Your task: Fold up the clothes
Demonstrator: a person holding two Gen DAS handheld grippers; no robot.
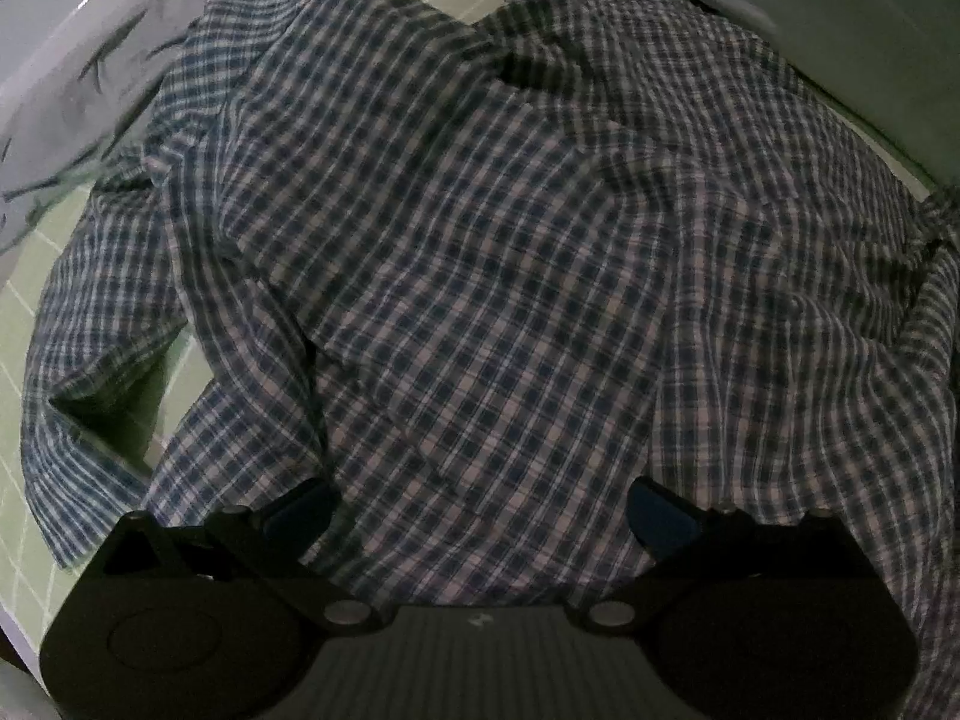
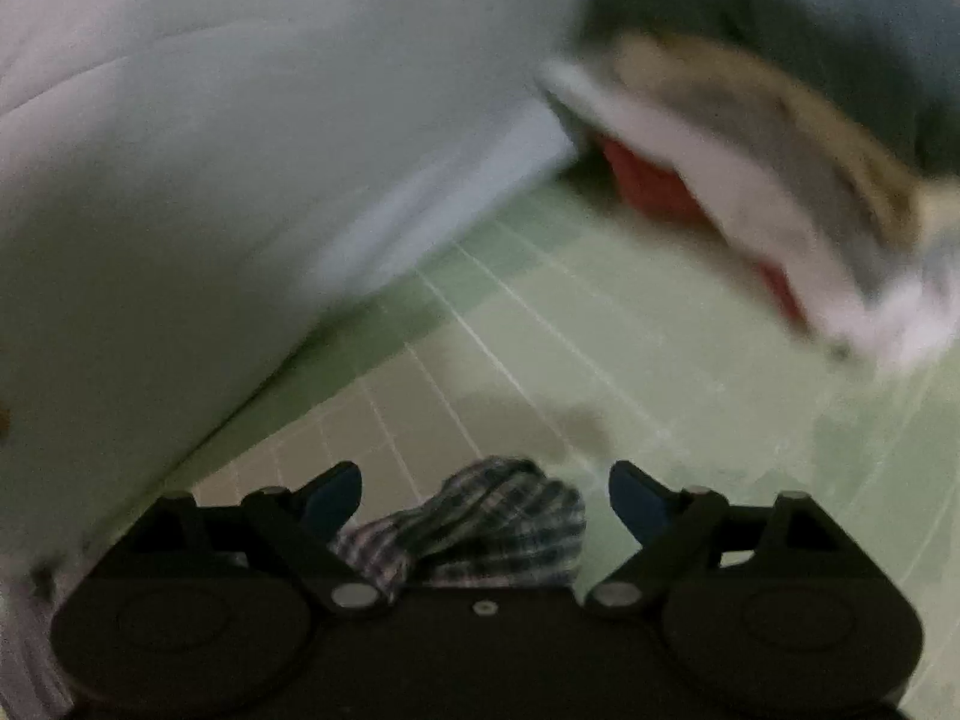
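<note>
in the left wrist view the checked shirt [image 1: 480, 252] fills most of the frame, lying rumpled on the green gridded mat [image 1: 36, 324], with a sleeve [image 1: 102, 324] trailing toward the left edge and creases bunched near the top centre. a pale leaf-print cloth [image 1: 90, 78] sits at the upper left. no neat fold edge shows anywhere, so by my reading the folding has barely begun: the shirt is not yet smoothed flat, and sleeves and body all remain to be folded in. the left gripper [image 1: 480, 510] hovers low over the shirt's near part, jaws spread wide with nothing pinched.

in the right wrist view, which is blurred, the right gripper [image 2: 485, 495] also has its jaws spread, and a bunched bit of the checked shirt lies between them, apparently loose. a pile of other clothes [image 2: 750, 180] waits at the upper right, so more work likely follows.
</note>
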